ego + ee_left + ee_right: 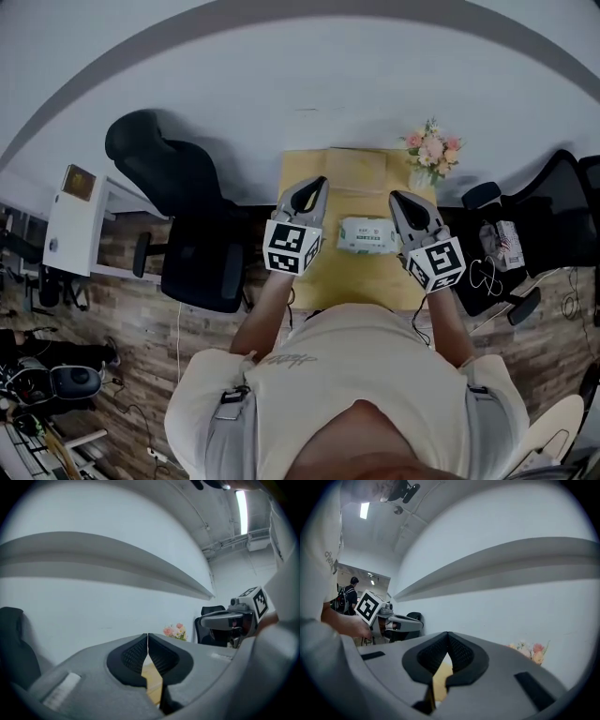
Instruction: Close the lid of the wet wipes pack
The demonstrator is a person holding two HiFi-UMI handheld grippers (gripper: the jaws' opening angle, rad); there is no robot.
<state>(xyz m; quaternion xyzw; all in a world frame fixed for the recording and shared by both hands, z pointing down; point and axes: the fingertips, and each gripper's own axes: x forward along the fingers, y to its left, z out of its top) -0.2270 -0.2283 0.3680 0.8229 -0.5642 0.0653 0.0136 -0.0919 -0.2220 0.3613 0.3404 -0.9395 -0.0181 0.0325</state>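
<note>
The wet wipes pack (367,235), white and green, lies flat on the small wooden table (354,274), between the two grippers in the head view. My left gripper (322,182) is held left of the pack, raised and pointing at the wall, its jaws shut with nothing between them. My right gripper (394,197) hangs right of the pack, jaws likewise shut and empty. Neither gripper touches the pack. In the left gripper view the tips (148,635) meet; in the right gripper view they (448,634) meet too. The pack is hidden in both gripper views.
A vase of pink flowers (431,150) stands at the table's far right corner. A black office chair (183,216) is left of the table, another chair (553,216) and cables to the right. A white wall lies beyond.
</note>
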